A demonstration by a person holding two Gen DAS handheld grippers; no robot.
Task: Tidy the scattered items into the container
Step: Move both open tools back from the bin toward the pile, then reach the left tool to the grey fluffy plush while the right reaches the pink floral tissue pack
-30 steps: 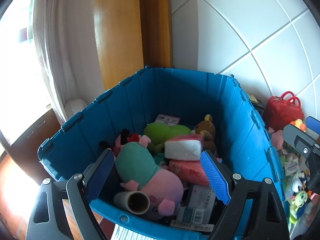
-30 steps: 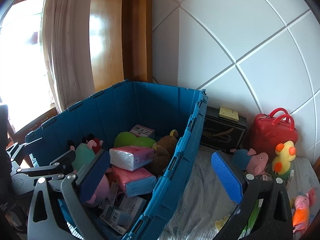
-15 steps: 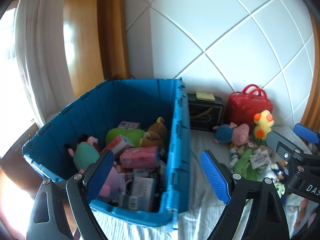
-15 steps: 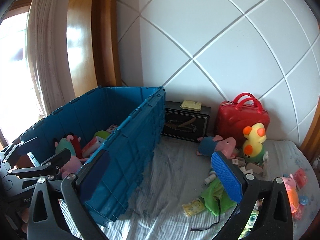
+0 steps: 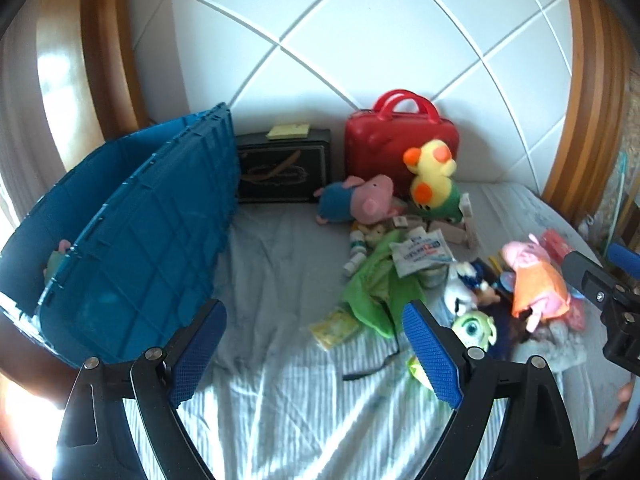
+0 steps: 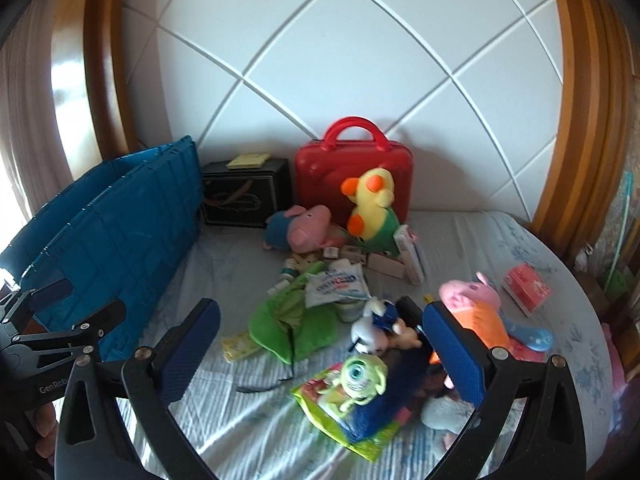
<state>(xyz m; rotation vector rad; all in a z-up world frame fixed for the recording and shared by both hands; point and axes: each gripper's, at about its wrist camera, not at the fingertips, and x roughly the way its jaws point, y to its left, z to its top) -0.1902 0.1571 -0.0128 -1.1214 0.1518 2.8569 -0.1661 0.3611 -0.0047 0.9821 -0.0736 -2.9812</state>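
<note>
Both grippers, left [image 5: 312,354] and right [image 6: 316,354], jaws apart, empty, over the bedsheet [image 5: 272,392]. Toy pile ahead: green monster [image 6: 362,376] nearest, pig [image 6: 472,308] beyond. Bin [image 6: 120,232] far left. Take one toy per grab, centred.

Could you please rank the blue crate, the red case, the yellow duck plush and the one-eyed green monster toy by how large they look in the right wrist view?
1. blue crate
2. red case
3. yellow duck plush
4. one-eyed green monster toy, though it lies nearer the camera, so its true size against the duck is unsure.
</note>
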